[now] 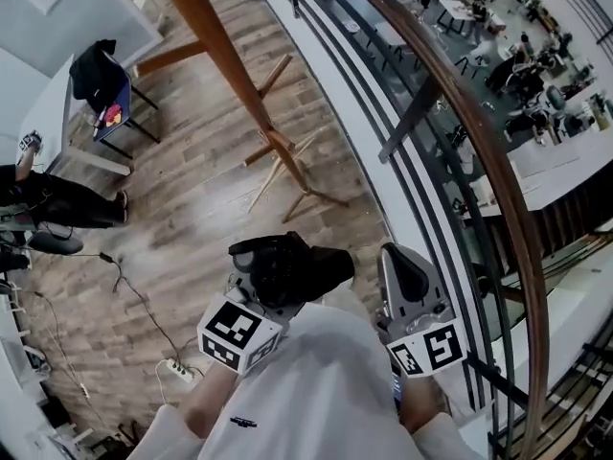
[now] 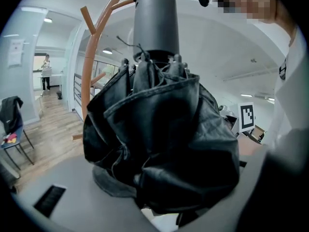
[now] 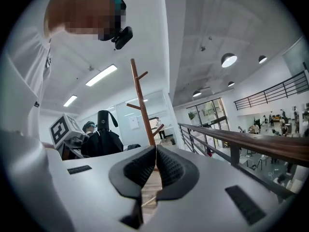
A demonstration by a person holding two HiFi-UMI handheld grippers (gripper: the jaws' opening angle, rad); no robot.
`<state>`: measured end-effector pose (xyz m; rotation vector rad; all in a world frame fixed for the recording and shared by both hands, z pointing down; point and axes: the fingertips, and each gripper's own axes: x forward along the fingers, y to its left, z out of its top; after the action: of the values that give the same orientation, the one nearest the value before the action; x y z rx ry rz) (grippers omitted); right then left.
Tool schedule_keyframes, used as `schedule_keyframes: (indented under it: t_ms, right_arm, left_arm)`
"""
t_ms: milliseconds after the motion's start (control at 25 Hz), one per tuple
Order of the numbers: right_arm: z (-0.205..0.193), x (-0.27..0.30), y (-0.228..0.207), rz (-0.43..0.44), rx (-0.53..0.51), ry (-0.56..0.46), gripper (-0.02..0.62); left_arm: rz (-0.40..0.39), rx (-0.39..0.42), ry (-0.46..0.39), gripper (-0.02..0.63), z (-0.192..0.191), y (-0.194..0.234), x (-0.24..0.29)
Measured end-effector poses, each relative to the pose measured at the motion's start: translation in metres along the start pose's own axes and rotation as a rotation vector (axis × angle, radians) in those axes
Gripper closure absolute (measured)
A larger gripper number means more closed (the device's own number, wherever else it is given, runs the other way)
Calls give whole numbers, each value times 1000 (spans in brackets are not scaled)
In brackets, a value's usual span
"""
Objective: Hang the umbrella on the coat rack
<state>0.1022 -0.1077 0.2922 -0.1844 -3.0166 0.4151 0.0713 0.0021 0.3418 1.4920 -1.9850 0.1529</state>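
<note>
The black folded umbrella is bunched between the jaws of my left gripper, which is shut on its fabric. In the left gripper view the umbrella fills the frame, its round black handle end pointing up. The wooden coat rack stands ahead on the plank floor, apart from both grippers; its curved pegs show behind the umbrella. My right gripper is to the right of the umbrella, its ribbed pads closed together with nothing between them. From there the rack and umbrella stand to the left.
A curved wooden handrail with dark balusters runs along the right, above a lower floor with desks and people. A chair with a dark jacket stands far left by a white desk. A power strip and cable lie on the floor.
</note>
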Motion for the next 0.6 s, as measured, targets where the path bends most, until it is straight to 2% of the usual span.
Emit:
schedule_keyframes:
  t_ms: [280, 600]
  right_arm:
    - [-8, -3, -1, 121, -18, 39, 560]
    - [-17, 3, -2, 180, 19, 44, 560]
  left_arm:
    - [95, -30, -29, 359, -4, -3, 13]
    - [157, -41, -38, 359, -11, 2, 22]
